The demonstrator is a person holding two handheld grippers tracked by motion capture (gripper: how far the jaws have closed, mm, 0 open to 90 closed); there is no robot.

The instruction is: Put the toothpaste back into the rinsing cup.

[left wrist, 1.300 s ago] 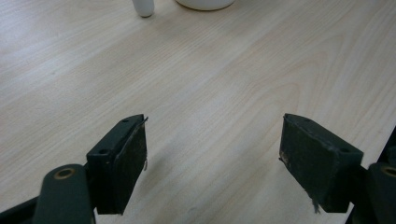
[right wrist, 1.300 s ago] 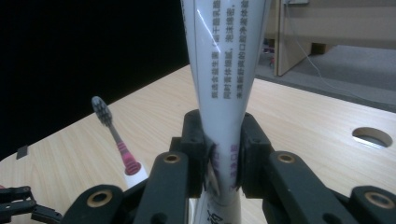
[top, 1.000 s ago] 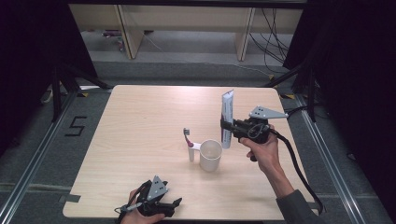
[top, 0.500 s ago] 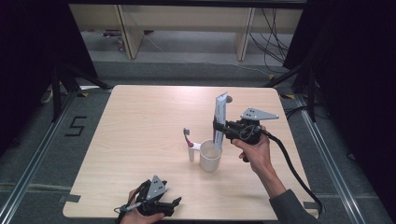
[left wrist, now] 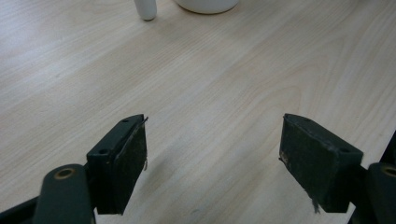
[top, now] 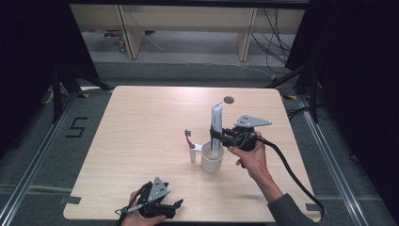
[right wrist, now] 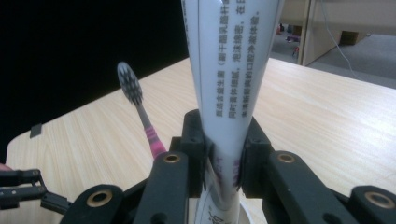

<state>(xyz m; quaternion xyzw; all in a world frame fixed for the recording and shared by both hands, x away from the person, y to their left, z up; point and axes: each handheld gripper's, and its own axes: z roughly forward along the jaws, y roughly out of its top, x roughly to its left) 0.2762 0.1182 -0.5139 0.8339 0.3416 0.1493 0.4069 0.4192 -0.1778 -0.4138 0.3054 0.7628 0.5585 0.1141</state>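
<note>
A white cup point(top: 212, 160) stands near the middle of the table. My right gripper point(top: 217, 137) is shut on a white toothpaste tube point(top: 217, 123), held upright with its lower end in the cup's mouth. In the right gripper view the tube point(right wrist: 229, 84) is pinched between the two jaws. A pink-and-white toothbrush point(top: 190, 143) stands upright just left of the cup, bristles up point(right wrist: 130, 84). My left gripper point(top: 175, 207) rests open near the table's front edge, its fingers point(left wrist: 125, 158) wide apart over bare wood.
The light wooden table point(top: 141, 122) has a dark round hole point(top: 229, 100) at the back. A black cable point(top: 291, 174) trails from the right gripper off the front right. Beyond the table are a grey floor and wooden shelf legs.
My right gripper has carried the toothpaste tube leftward and down, from beside the cup to over it, so the tube's lower end now sits in the cup. The left gripper has stayed put.
</note>
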